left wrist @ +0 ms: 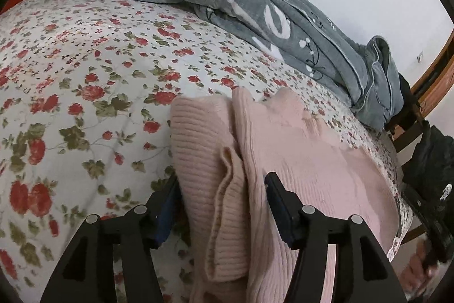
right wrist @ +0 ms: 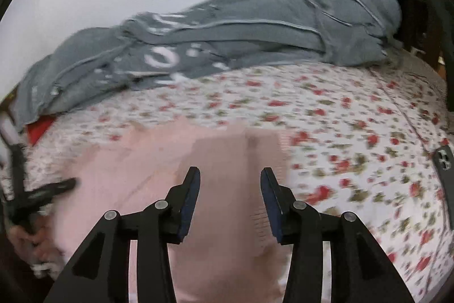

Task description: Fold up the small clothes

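Note:
A pink ribbed knit garment [left wrist: 298, 161] lies on the floral bedsheet [left wrist: 85, 75], with a sleeve [left wrist: 224, 203] folded over its left side. My left gripper [left wrist: 221, 183] is open, its jaws on either side of that sleeve, just above the cloth. In the right wrist view the same pink garment [right wrist: 142, 175] is blurred, with a folded part [right wrist: 235, 149] ahead. My right gripper [right wrist: 229, 175] is open and empty above the garment's right edge. The left gripper also shows at the left edge of the right wrist view [right wrist: 56, 186].
A rumpled grey quilt [left wrist: 255, 4] lies along the wall side of the bed, also seen in the right wrist view [right wrist: 212, 27]. A wooden bed frame [left wrist: 434, 75] and dark clothing [left wrist: 428, 161] are at the right. A phone [right wrist: 442, 158] lies on the sheet at right.

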A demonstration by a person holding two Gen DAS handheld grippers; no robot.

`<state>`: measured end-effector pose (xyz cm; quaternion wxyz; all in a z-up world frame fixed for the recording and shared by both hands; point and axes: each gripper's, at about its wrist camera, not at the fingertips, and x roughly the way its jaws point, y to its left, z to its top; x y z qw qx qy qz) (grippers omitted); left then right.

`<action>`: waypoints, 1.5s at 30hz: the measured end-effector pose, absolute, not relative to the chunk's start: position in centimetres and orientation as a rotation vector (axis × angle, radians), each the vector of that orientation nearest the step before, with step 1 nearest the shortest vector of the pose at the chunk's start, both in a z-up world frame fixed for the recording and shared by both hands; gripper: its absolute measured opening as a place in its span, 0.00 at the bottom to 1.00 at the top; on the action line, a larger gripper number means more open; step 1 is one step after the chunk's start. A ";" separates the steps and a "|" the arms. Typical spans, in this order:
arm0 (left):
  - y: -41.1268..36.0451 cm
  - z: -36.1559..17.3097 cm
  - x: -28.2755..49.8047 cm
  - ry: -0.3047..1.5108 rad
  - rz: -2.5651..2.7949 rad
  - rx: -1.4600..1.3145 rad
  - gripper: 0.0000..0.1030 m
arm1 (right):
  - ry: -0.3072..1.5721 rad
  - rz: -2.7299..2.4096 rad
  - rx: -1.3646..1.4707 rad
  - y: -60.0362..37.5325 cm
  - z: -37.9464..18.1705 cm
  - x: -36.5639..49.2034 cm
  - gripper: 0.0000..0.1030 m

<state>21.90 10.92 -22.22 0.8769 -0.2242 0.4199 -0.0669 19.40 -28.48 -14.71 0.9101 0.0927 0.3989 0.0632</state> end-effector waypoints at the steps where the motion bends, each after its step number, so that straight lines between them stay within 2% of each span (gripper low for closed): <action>1: 11.0 -22.1 21.8 0.862 -0.142 -0.475 0.32 | 0.822 0.156 0.194 -27.6 -14.5 19.1 0.43; 2: 11.1 -21.9 21.6 0.849 -0.155 -0.481 0.28 | 0.825 0.188 0.188 -26.2 -14.5 18.8 0.43; 6: 11.5 -21.6 21.0 0.840 -0.180 -0.476 0.27 | 0.829 0.265 0.094 -20.6 -16.0 16.7 0.43; 11: 11.8 -22.5 20.5 0.865 -0.202 -0.521 0.42 | 0.842 0.251 0.015 -16.8 -19.9 15.5 0.43; 16: 10.9 -22.3 20.0 0.874 -0.227 -0.466 0.54 | 0.803 0.168 -0.014 -15.6 -20.2 16.7 0.43; 19: 10.5 -22.3 20.0 0.877 -0.227 -0.447 0.59 | 0.821 0.132 0.010 -15.6 -20.6 18.2 0.43; 23: 10.1 -22.4 20.1 0.882 -0.216 -0.432 0.60 | 0.830 0.120 -0.030 -15.1 -20.3 17.3 0.42; 26: 10.1 -22.3 20.2 0.886 -0.201 -0.442 0.56 | 0.840 0.147 -0.033 -15.5 -19.6 15.5 0.43; 28: 10.3 -22.1 20.1 0.889 -0.195 -0.464 0.40 | 0.851 0.166 -0.016 -16.0 -19.4 14.3 0.42; 31: 10.4 -21.8 20.1 0.892 -0.194 -0.492 0.27 | 0.866 0.172 0.001 -16.4 -20.1 13.4 0.43; 45: 7.8 -15.5 19.8 0.855 -0.198 -0.497 0.23 | 0.870 0.246 0.082 -19.5 -19.2 12.1 0.42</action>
